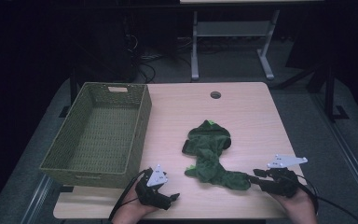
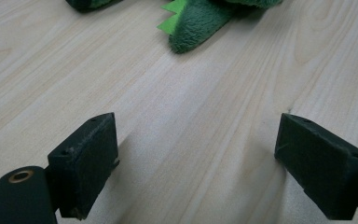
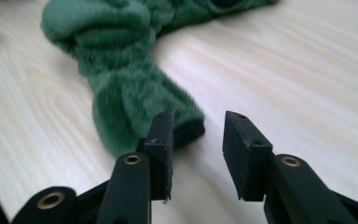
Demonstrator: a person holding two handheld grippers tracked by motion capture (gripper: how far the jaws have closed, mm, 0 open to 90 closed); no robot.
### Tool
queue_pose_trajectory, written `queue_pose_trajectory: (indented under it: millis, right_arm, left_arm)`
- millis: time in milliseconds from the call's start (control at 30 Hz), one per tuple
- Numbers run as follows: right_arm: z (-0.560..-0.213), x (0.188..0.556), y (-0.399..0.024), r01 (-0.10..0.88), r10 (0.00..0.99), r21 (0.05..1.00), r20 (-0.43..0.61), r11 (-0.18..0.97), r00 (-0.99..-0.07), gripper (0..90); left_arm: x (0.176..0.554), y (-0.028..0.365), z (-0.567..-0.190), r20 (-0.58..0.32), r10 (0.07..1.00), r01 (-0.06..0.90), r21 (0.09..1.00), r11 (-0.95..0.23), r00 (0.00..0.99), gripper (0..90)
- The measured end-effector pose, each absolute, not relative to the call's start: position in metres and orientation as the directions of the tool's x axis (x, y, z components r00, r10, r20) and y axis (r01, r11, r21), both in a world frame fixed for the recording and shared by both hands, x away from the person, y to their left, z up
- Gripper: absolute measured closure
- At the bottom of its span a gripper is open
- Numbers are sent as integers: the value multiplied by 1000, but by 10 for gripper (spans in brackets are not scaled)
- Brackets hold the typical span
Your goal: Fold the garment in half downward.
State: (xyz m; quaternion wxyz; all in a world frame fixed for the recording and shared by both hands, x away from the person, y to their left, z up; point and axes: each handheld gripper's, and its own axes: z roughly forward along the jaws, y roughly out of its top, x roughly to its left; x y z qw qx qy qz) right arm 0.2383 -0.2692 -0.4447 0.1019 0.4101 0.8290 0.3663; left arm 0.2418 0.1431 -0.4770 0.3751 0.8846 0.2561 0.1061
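Green plush garment is spread mid-bench, tail end toward the near-right corner. Right tongs are partly open just off that end, nothing gripped. Left tongs are wide open over bare bench. Step judged: regrasp; garment's lift into basket is needed next.

The high view is dim: the room behind fades to near black, and only the pale surface catches soft light from above, so the basket throws little shadow. That picture is small and grainy, with soft edges. Both gripper views are far brighter. In the left gripper view the wood grain is sharp, and soft shadows lie on the wood beside the jaws. In the right gripper view the green fleece garment is blurred and smeared, the far wood washes out to a pale glare, and the nearest parts at the bottom are out of focus.
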Motion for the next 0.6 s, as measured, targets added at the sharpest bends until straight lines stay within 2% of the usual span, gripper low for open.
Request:
queue_pose_trajectory:
  millis: [367, 533, 567, 600]
  right_arm:
    - [-458, 225, -268, 615, 708, 662, 176, 429, -684, 601]
    - [-461, 226, -264, 622, 684, 649, 209, 437, -699, 655]
    - [-462, 227, -263, 623, 683, 646, 210, 440, -700, 678]
    - [-462, 228, -262, 625, 680, 643, 213, 442, -701, 739]
  left_arm:
    - [242, 143, -477, -5, 530, 372, 718, -589, 848, 126]
    - [242, 143, -477, -5, 531, 373, 718, -588, 848, 126]
    - [242, 143, -477, -5, 530, 372, 718, -589, 848, 126]
    - [242, 143, -477, -5, 530, 372, 718, -589, 848, 126]
